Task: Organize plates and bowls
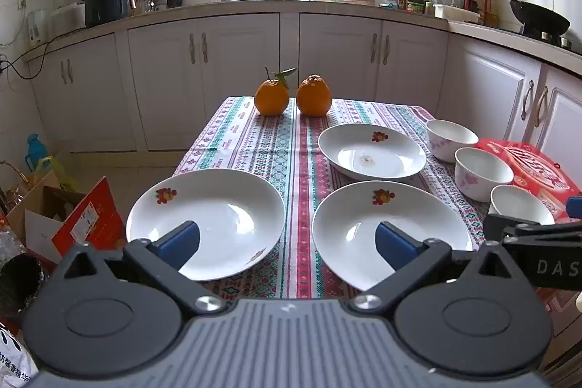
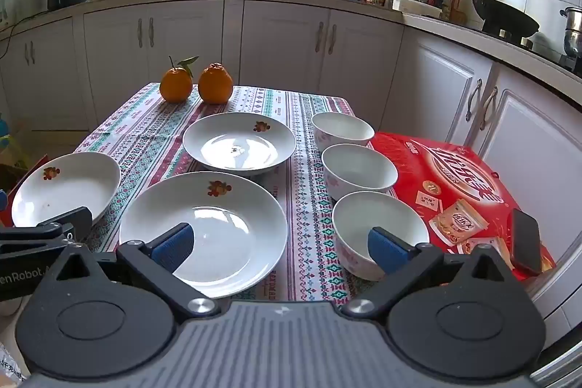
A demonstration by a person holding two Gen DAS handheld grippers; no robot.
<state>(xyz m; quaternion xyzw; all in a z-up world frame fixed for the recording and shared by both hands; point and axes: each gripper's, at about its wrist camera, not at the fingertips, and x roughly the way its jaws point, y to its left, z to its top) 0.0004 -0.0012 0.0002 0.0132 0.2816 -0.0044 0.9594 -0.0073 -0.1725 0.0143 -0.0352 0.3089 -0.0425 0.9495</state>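
Three white plates with a fruit print lie on the patterned tablecloth: near left (image 1: 214, 220) (image 2: 65, 188), near middle (image 1: 385, 224) (image 2: 218, 224), and far (image 1: 371, 151) (image 2: 240, 142). Three white bowls with pink flowers stand in a row on the right: far (image 1: 451, 139) (image 2: 342, 130), middle (image 1: 482, 171) (image 2: 358, 170), near (image 1: 520, 202) (image 2: 374, 224). My left gripper (image 1: 287, 242) is open and empty, above the table's near edge between the two near plates. My right gripper (image 2: 280, 246) is open and empty, between the middle plate and the near bowl.
Two oranges (image 1: 291, 95) (image 2: 196, 84) sit at the table's far edge. A red box (image 2: 454, 188) with a phone (image 2: 525, 244) on it lies right of the bowls. Cardboard boxes (image 1: 72, 217) stand on the floor at left. Kitchen cabinets (image 1: 291, 60) line the back.
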